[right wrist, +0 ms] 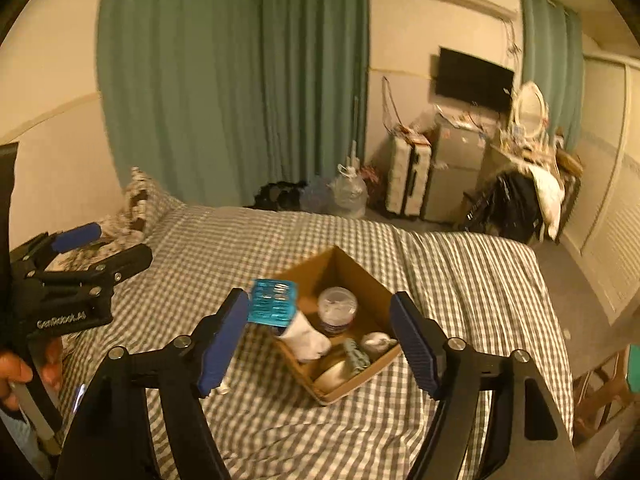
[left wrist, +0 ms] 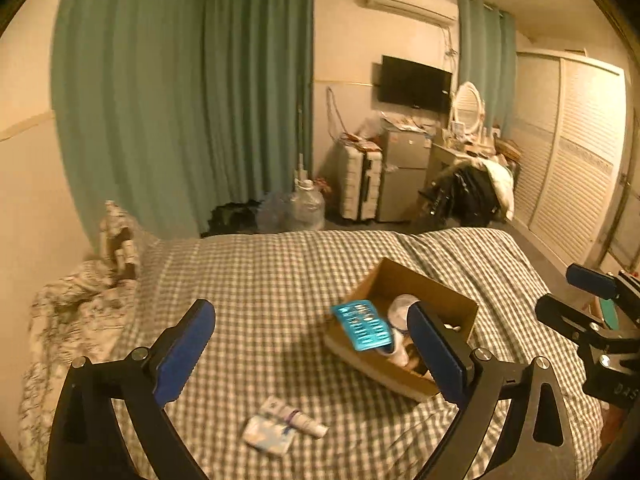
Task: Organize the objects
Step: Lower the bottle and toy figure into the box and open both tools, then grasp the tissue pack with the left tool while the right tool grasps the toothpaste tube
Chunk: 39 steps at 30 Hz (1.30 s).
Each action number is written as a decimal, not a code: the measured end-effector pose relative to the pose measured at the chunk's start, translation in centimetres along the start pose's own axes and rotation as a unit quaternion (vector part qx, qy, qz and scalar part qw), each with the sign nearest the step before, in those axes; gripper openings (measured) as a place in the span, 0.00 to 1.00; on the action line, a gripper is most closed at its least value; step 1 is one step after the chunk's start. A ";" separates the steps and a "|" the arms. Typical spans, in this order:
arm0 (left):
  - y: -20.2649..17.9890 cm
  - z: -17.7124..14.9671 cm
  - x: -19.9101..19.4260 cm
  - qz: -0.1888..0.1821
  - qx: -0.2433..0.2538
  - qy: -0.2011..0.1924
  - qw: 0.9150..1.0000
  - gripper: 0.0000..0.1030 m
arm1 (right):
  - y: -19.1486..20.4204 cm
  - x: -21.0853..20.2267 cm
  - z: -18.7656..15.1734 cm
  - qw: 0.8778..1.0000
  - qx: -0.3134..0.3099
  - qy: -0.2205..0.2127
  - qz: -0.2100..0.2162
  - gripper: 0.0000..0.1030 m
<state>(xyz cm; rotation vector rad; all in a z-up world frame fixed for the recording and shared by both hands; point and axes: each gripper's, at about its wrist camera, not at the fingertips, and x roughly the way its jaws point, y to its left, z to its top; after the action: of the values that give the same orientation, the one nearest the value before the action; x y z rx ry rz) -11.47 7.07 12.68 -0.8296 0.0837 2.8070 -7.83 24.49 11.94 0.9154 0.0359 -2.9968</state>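
An open cardboard box (left wrist: 384, 372) (right wrist: 348, 388) sits on the checked bedcover. It holds a white jar (right wrist: 338, 306), a white tube-like item (right wrist: 306, 338) and other small things. A shiny blue packet (left wrist: 362, 324) (right wrist: 272, 302) leans over the box's left rim. A white tube with a small pale packet (left wrist: 286, 426) lies on the cover nearer me. My left gripper (left wrist: 310, 316) hangs open above the bed, with nothing between its pads. My right gripper (right wrist: 320, 302) is open too, above the box and empty. Each gripper shows at the edge of the other's view.
A crumpled floral quilt (left wrist: 76, 308) and a pillow (right wrist: 140, 196) lie at the bed's left end. Beyond the bed stand water bottles (left wrist: 306, 206), a suitcase (left wrist: 360, 184), a small fridge (left wrist: 402, 172) and a chair piled with clothes (left wrist: 472, 192). A hand (right wrist: 12, 372) holds the left gripper.
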 end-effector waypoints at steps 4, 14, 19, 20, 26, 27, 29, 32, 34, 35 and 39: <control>2.3 -0.8 -2.2 0.017 -0.013 -0.004 1.000 0.99 | 2.5 -2.1 -0.1 1.000 -0.021 -0.015 0.014 0.78; 6.1 -5.3 -3.3 0.074 -0.021 -0.004 0.997 1.00 | 6.3 -2.6 -2.0 0.998 -0.047 -0.033 0.039 0.90; 7.1 -8.1 -2.1 0.099 -0.034 0.003 0.994 1.00 | 7.2 0.2 -3.5 0.997 -0.051 -0.023 0.049 0.91; 7.3 -8.7 -1.6 0.102 -0.039 0.006 0.994 1.00 | 7.4 0.9 -3.8 0.997 -0.053 -0.020 0.051 0.92; 8.5 -11.3 1.9 0.123 -0.053 0.028 0.991 1.00 | 8.7 5.8 -5.7 0.996 -0.063 0.006 0.063 0.92; 8.7 -11.8 2.6 0.124 -0.057 0.035 0.990 1.00 | 8.8 6.7 -5.8 0.996 -0.064 0.011 0.064 0.92; 8.9 -12.6 4.0 0.126 -0.064 0.049 0.989 1.00 | 9.2 8.3 -6.3 0.996 -0.067 0.020 0.063 0.92; 9.1 -14.1 6.4 0.135 -0.067 0.065 0.986 1.00 | 9.4 11.3 -7.4 0.996 -0.063 0.030 0.059 0.92; 9.2 -15.2 7.6 0.144 -0.068 0.071 0.985 1.00 | 9.3 13.0 -8.2 0.996 -0.055 0.035 0.054 0.92; 9.2 -15.8 8.3 0.148 -0.070 0.076 0.984 1.00 | 9.3 14.0 -8.8 0.997 -0.049 0.039 0.053 0.92; 9.4 -19.1 11.4 0.151 -0.089 0.109 0.978 1.00 | 9.4 18.2 -12.5 0.995 -0.042 0.071 0.049 0.92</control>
<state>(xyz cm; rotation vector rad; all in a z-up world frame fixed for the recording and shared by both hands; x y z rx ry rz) -12.74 -2.13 -9.60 -1.2640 -0.0108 3.0240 -15.80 15.36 -8.82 1.0868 0.1125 -2.8125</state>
